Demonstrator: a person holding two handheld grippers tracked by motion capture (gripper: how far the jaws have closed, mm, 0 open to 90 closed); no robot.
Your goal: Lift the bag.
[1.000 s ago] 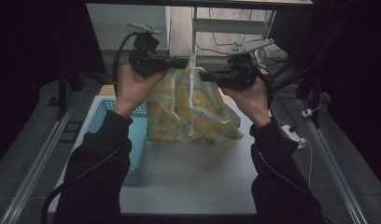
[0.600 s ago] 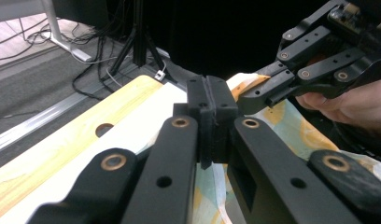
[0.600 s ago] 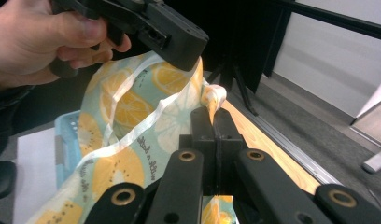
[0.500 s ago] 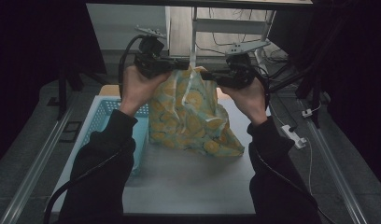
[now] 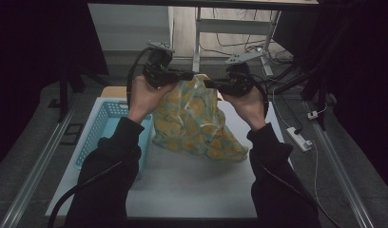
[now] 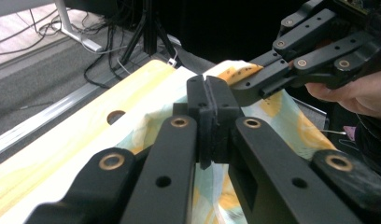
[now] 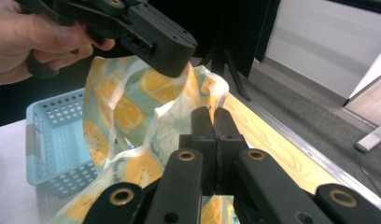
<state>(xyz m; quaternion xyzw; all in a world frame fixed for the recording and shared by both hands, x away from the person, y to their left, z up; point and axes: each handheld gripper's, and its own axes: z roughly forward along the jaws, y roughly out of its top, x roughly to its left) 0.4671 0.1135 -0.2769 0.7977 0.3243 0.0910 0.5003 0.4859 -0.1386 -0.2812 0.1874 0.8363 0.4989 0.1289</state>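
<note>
Pale green cloth [image 5: 197, 121] with orange-slice print, crumpled, hanging onto worktop [image 5: 192, 180], left gripper [image 5: 198, 76] and right gripper [image 5: 207, 84] fingers clamped on its top edge

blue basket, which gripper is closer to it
Left. The left gripper holds the lemon-print cloth just above the blue basket's far corner; the right gripper is farther across, beyond the cloth.

Both grippers, left gripper [image 5: 189, 76] and right gripper [image 5: 208, 84], pinch the top edge of the lemon-print cloth [image 5: 194, 121] above the desk [image 5: 192, 180]. Its lower end rests on the desk. A blue basket [image 5: 104, 128] stands just beside it.
</note>
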